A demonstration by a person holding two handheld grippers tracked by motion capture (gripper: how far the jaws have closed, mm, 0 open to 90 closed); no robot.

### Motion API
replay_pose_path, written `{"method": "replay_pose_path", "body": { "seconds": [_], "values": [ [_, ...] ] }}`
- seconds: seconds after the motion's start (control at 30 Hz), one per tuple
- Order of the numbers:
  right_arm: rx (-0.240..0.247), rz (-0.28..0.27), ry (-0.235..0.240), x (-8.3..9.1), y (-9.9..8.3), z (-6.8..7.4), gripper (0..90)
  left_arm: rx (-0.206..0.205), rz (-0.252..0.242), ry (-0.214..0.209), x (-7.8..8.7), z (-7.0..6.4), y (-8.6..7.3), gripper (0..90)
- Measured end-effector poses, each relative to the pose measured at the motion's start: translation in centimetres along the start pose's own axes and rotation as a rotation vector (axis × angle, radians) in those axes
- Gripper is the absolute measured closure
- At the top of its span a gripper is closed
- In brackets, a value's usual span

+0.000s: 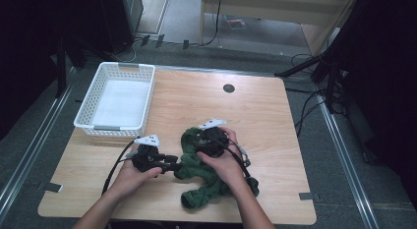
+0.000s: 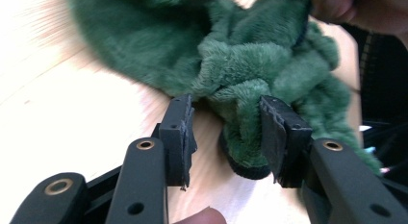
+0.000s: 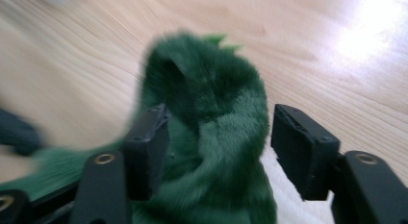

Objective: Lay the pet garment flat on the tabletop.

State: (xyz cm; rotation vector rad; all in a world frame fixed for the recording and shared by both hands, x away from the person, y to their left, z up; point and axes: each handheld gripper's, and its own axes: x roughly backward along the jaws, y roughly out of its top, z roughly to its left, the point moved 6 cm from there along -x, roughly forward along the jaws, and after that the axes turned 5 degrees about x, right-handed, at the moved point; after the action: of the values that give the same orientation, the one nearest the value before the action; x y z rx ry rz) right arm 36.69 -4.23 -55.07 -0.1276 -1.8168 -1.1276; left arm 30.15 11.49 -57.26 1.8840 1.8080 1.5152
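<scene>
Straddling green towel (image 1: pixel 206 177) on wooden table (image 1: pixel 265 121), both tongs apart; dim room, probably grey carpet.

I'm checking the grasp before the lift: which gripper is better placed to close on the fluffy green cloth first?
Probably the left gripper: a fold of the fluffy green cloth already touches one pad. The right gripper also straddles it, with a gap at one jaw.
</scene>
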Motion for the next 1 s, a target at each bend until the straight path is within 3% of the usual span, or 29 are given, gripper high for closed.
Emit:
{"method": "replay_pose_path", "body": {
  "seconds": [0.07, 0.1, 0.17, 0.23, 0.3, 0.33, 0.37, 0.4, 0.47, 0.5, 0.53, 0.67, 0.8, 0.87, 0.9, 0.93, 1.0],
  "values": [
    [0.010, 0.011, -0.012, -0.5, -0.1, 0.2, 34.1, 0.011, -0.006, 0.004, 0.1, 0.2, 0.0, 56.0],
    [0.024, 0.050, -0.048, -1.4, -0.7, 0.1, 33.4, 0.029, -0.016, 0.026, 0.1, 0.5, -0.1, 55.4],
    [0.027, 0.067, -0.081, -1.7, -1.3, -0.5, 33.7, 0.044, -0.023, 0.039, 0.1, 0.9, -0.2, 55.3],
    [0.011, 0.041, -0.133, -1.0, -1.8, -1.8, 35.8, 0.062, -0.029, 0.050, 0.2, 1.2, -0.2, 55.1],
    [-0.048, -0.014, -0.158, 0.1, -2.1, -3.1, 39.6, 0.074, -0.042, 0.060, 0.2, 1.4, -0.1, 54.8],
    [-0.048, -0.014, -0.158, 0.1, -2.1, -3.1, 39.6, 0.086, -0.052, 0.074, 0.3, 1.6, 0.0, 54.8],
    [-0.113, -0.076, -0.172, 1.0, -2.6, -4.4, 46.6, 0.111, -0.073, 0.115, 0.3, 2.2, 0.2, 54.8],
    [-0.113, -0.076, -0.172, 1.0, -2.6, -4.4, 46.6, 0.111, -0.073, 0.115, 0.3, 2.2, 0.2, 54.6],
    [-0.150, -0.108, -0.129, 1.6, -3.0, -5.3, 54.6, 0.142, -0.101, 0.159, 0.2, 2.7, 0.7, 53.5],
    [-0.172, -0.150, -0.096, 2.3, -3.1, -6.1, 67.1, 0.161, -0.140, 0.195, 0.3, 2.9, 1.3, 52.5],
    [-0.183, -0.176, -0.077, 2.7, -3.1, -6.3, 71.2, 0.168, -0.157, 0.200, 0.2, 2.9, 1.6, 51.9],
    [-0.215, -0.219, 0.008, 3.2, -3.2, -6.9, 84.3, 0.162, -0.188, 0.253, -0.7, 2.8, 2.8, 48.8],
    [-0.218, -0.237, 0.008, 3.5, -3.2, -7.1, 87.3, 0.154, -0.197, 0.321, -2.9, 2.9, 4.3, 47.2],
    [-0.217, -0.253, 0.008, 3.7, -3.0, -7.2, 88.9, 0.148, -0.183, 0.386, -3.9, 3.3, 4.9, 46.0],
    [-0.228, -0.254, 0.007, 3.9, -3.0, -7.4, 87.0, 0.181, -0.159, 0.415, -4.7, 3.8, 5.3, 45.2],
    [-0.240, -0.260, 0.009, 4.0, -3.0, -7.6, 83.1, 0.195, -0.152, 0.410, -5.0, 3.9, 5.5, 44.5],
    [-0.265, -0.277, 0.025, 4.3, -2.9, -7.9, 70.9, 0.190, -0.135, 0.409, -5.7, 3.9, 5.9, 42.8]
  ]
}}
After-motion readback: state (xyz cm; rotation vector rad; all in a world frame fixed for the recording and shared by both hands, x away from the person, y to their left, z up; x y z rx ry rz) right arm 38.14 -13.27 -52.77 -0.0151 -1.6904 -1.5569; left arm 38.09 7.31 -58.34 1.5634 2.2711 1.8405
